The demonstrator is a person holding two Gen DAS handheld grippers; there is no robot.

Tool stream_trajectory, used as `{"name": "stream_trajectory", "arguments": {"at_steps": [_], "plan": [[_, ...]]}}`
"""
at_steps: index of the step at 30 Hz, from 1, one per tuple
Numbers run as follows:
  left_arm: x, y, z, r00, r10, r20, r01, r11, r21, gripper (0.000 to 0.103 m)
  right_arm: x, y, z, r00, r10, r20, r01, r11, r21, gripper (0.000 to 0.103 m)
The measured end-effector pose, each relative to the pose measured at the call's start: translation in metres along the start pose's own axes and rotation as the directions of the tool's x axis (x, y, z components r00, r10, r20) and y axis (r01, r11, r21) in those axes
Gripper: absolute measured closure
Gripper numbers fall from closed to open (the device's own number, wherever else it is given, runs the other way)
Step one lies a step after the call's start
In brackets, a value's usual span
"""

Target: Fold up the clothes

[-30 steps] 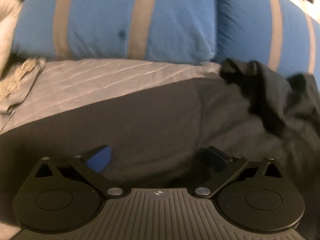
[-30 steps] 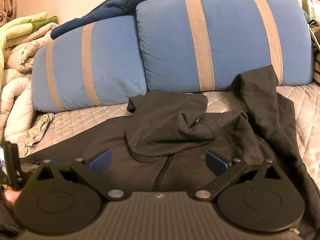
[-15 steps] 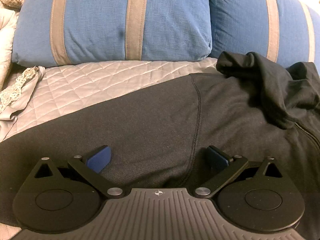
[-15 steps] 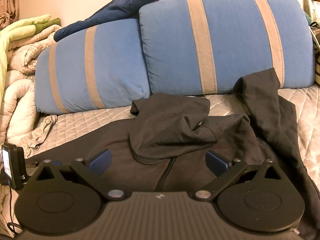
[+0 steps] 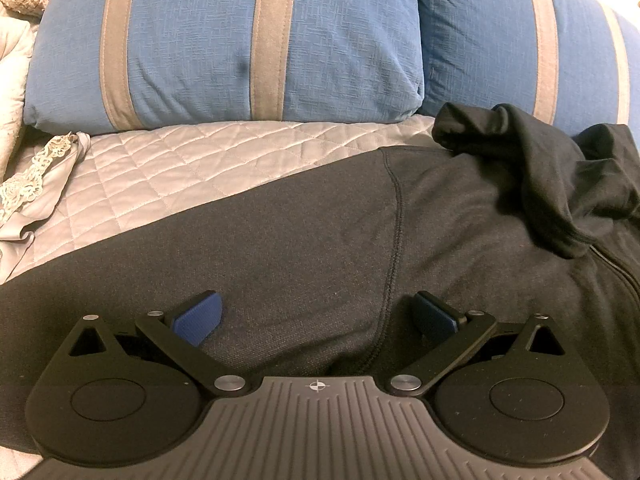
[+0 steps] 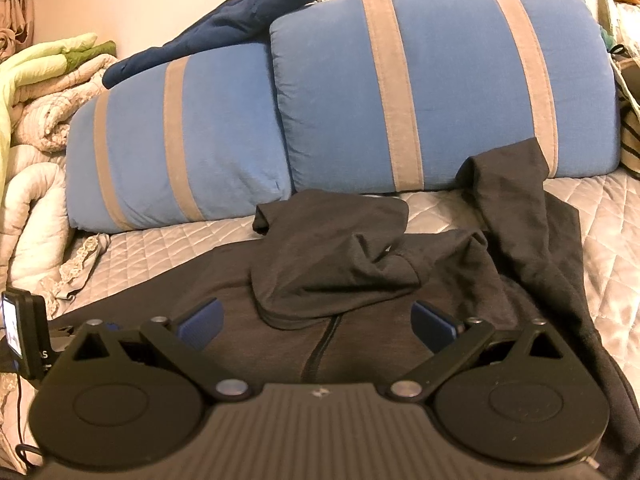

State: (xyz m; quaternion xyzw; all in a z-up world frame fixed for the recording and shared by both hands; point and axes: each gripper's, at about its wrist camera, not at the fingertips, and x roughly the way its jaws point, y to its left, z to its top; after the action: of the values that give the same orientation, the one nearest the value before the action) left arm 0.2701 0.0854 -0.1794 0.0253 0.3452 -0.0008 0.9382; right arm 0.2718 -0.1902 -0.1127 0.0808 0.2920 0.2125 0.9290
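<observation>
A dark grey zip hoodie (image 5: pixel 320 248) lies spread on the quilted bed, its hood (image 6: pixel 332 264) flopped down over the chest above the zipper (image 6: pixel 320 352). One sleeve (image 6: pixel 516 208) runs up to the right-hand pillow. My left gripper (image 5: pixel 316 316) hovers open just over the hoodie's shoulder seam (image 5: pixel 394 240), nothing between its blue pads. Over the zipper below the hood, my right gripper (image 6: pixel 316 320) is open too and holds nothing.
Two blue pillows with tan stripes (image 6: pixel 440 80) (image 5: pixel 224 40) stand at the back. A navy garment (image 6: pixel 224 28) lies on top of them. Rolled blankets (image 6: pixel 40 92) pile at the left. Grey quilted bedspread (image 5: pixel 180 168) shows beside the hoodie. A small screen device (image 6: pixel 20 332) sits at the left edge.
The left wrist view has steadied after a blurred sweep and shifted left along the hoodie, with the seam now central. The right gripper drifted slightly, pillows sliding right in view. Both stayed open.
</observation>
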Motion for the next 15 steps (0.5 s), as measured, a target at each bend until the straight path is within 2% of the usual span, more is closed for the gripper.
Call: {"name": "stream_trajectory", "arguments": {"at_steps": [15], "plan": [[-0.0006, 0.0003, 0.0002, 1.0, -0.001, 0.0, 0.001, 1.0, 0.001, 0.0, -0.0004, 0.0011, -0.0005, 1.0, 0.001, -0.001, -0.001, 1.0, -0.006, 0.0]]}}
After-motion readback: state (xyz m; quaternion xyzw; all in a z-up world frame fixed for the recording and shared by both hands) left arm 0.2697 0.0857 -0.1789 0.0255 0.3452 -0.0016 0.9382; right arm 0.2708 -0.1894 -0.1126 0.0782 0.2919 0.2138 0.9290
